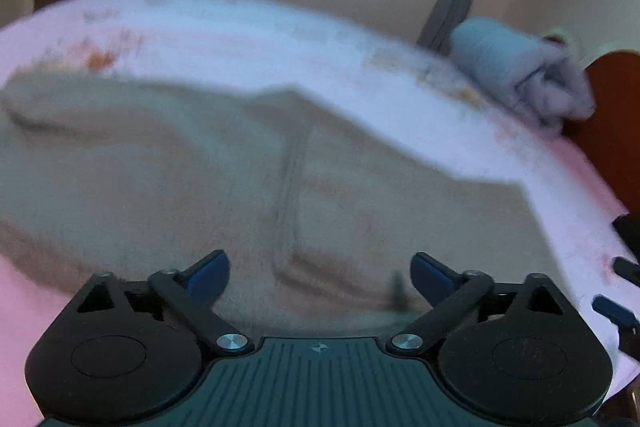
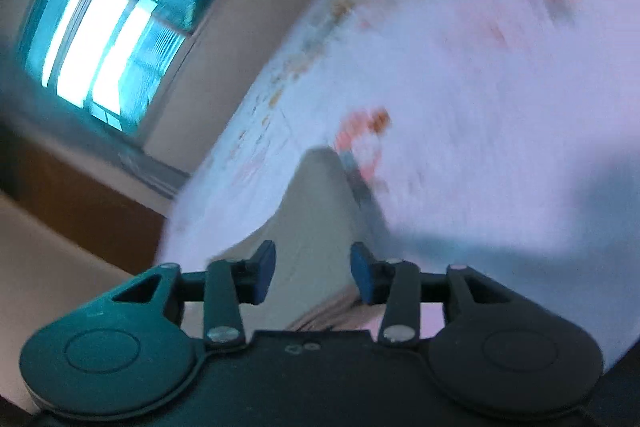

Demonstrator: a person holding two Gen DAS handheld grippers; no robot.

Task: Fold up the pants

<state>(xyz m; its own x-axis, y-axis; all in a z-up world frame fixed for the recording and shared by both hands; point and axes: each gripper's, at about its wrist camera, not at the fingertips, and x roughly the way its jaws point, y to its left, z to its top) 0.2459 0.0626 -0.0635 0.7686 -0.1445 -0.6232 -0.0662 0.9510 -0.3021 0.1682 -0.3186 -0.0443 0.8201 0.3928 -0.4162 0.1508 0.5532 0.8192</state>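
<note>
On bed (image 1: 400,99), beige pants (image 1: 160,179) ahead of both jaws (spread, empty)

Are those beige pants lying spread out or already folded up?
Cannot tell for sure. The beige fabric pants lie fairly flat across the pale pink bedsheet, with a seam down the middle, but blur hides any folds.
</note>
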